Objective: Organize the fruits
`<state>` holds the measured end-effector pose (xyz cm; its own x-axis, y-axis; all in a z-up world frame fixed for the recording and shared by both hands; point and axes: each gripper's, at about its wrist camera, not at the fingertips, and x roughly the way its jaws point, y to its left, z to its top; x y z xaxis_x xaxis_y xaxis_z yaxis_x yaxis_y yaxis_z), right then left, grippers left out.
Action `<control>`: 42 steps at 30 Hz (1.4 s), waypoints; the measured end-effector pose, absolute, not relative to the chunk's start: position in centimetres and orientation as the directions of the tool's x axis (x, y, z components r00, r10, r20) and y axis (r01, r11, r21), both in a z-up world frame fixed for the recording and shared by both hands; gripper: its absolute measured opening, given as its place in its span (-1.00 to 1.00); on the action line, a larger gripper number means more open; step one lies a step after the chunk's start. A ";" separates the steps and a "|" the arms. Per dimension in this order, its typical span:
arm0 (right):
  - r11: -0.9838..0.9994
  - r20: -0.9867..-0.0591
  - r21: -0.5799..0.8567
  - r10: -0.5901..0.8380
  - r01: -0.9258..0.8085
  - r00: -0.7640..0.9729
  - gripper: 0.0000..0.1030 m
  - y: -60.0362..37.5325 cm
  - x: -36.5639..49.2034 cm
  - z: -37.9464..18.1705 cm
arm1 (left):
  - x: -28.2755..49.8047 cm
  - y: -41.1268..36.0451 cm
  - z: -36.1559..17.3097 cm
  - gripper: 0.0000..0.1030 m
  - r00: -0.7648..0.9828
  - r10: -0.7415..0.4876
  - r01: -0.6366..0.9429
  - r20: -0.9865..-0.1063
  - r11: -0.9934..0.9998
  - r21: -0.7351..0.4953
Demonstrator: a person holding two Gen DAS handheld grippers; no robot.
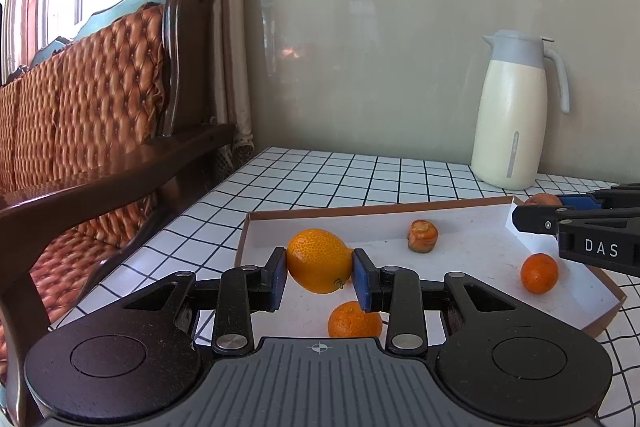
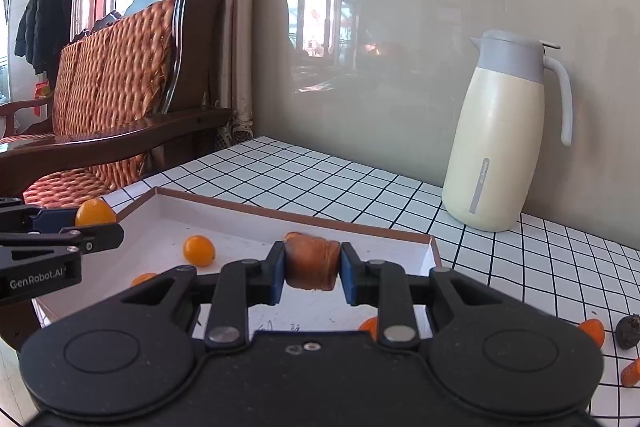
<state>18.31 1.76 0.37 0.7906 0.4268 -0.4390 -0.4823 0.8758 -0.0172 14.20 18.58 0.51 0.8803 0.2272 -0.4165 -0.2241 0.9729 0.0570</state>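
My left gripper [image 1: 319, 277] is shut on a large yellow-orange fruit [image 1: 319, 261] and holds it above the near left part of a shallow white cardboard tray [image 1: 472, 239]. In the tray lie two small mandarins [image 1: 539, 273] [image 1: 354, 319] and a stubby carrot piece [image 1: 423, 235]. My right gripper [image 2: 312, 271] is shut on a brownish carrot stump [image 2: 312, 261] over the tray's [image 2: 248, 235] right half. The right wrist view also shows the left gripper [image 2: 100, 231] with its orange [image 2: 95, 213] at the left edge, and a mandarin [image 2: 199, 250] in the tray.
A cream thermos jug [image 2: 496, 147] with a grey lid stands at the back right by the wall. Loose on the checked tablecloth right of the tray are an orange piece [image 2: 592, 331], a dark fruit [image 2: 628, 331] and a carrot bit [image 2: 632, 373]. A wooden sofa [image 1: 120, 107] flanks the table's left.
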 end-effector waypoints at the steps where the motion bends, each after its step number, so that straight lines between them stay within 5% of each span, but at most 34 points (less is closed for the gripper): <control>1: 0.876 -0.441 -0.016 0.426 -0.482 0.790 -0.63 1.7 18.6 0.3 | 14.3 18.6 0.4 -0.32 0.879 0.228 -0.224 -0.418 0.973 0.059; 18: 0.880 -0.510 0.018 0.417 -0.475 0.752 -0.60 1.4 23.1 -0.9 | 18.1 19.9 -0.5 -0.32 0.862 0.231 -0.227 -0.452 0.972 0.065; 20: 0.891 -0.504 -0.018 0.383 -0.453 0.774 -0.07 1.4 23.3 -0.9 | 18.1 20.0 -0.7 -0.16 0.866 0.223 -0.224 -0.447 0.973 0.051; 21: 0.904 -0.474 -0.034 0.360 -0.425 0.804 0.83 1.2 23.0 -1.0 | 17.7 19.9 -0.7 0.18 0.872 0.232 -0.234 -0.431 0.971 0.051; 22: 0.916 -0.423 -0.047 0.343 -0.398 0.839 0.86 0.8 22.5 -1.1 | 17.3 19.8 -0.7 1.00 0.877 0.251 -0.249 -0.409 0.967 0.059; 27: 0.925 -0.439 -0.015 0.335 -0.380 0.833 0.88 -0.3 22.9 -1.6 | 15.9 19.8 -0.1 1.00 0.894 0.288 -0.280 -0.342 0.957 0.075; 42: 0.903 -0.449 -0.057 0.357 -0.425 0.819 0.88 -1.1 18.8 -1.2 | 11.9 18.9 0.3 1.00 0.891 0.285 -0.279 -0.353 0.958 0.070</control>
<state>18.81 -1.06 -1.16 0.8190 0.3569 -0.4493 -0.4251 0.9033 -0.0574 11.90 18.92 0.27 0.8911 0.2851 -0.3532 -0.2789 0.9578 0.0695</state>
